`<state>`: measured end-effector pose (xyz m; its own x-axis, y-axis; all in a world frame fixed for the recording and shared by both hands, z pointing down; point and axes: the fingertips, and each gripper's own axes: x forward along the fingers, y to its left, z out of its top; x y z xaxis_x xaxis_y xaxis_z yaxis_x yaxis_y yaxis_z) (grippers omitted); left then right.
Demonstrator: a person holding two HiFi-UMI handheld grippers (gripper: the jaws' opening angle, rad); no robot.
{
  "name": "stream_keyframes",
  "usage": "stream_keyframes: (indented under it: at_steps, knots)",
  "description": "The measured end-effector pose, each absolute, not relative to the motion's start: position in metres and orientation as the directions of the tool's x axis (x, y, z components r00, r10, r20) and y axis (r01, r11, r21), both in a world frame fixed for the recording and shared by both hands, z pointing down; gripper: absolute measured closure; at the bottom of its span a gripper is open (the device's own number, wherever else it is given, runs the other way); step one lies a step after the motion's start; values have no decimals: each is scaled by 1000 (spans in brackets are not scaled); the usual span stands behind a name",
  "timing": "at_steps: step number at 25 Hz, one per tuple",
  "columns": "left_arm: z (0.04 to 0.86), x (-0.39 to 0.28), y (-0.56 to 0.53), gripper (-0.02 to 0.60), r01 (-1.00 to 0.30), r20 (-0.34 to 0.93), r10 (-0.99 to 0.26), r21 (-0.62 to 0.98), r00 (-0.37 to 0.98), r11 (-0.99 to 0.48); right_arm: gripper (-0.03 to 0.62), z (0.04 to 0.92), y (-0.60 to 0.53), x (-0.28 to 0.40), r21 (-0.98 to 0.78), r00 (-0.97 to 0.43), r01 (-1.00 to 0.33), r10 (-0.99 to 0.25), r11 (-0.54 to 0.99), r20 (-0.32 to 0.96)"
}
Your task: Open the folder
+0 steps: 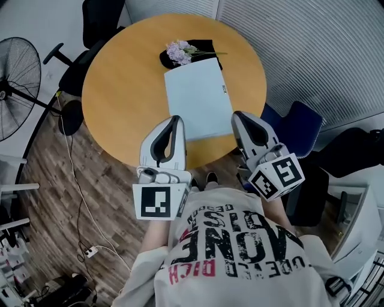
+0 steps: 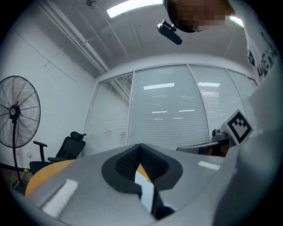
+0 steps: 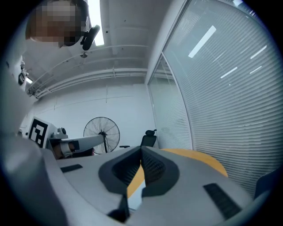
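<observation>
While folder [image 1: 199,99] lies flat and apparently closed on round table [image 1: 120,90], near person's edge, task looks unstarted. Left gripper [image 1: 177,119] and right gripper [image 1: 238,114] hover over folder's near end, jaws clenched together, nothing grasped. Cover not yet lifted.

I am looking down on a round wooden table [image 1: 120,78], where lilac flowers [image 1: 179,51] are lying on a black object [image 1: 204,46] near its far edge. A pedestal fan [image 1: 15,90] is standing off its left edge, a black office chair [image 1: 99,18] beyond it, and a blue chair [image 1: 303,123] by its right edge.
</observation>
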<state>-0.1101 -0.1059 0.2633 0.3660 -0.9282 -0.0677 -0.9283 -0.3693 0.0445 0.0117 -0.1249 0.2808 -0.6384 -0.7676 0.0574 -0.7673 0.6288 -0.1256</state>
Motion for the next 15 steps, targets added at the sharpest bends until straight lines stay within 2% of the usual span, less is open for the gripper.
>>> stream_keyframes:
  at_steps: [15]
  knots:
    - [268,-94,-68,571,-898,-40,-902,83,431,-433,582,280,-82,-12,-141,-665,-744,-744,653,58]
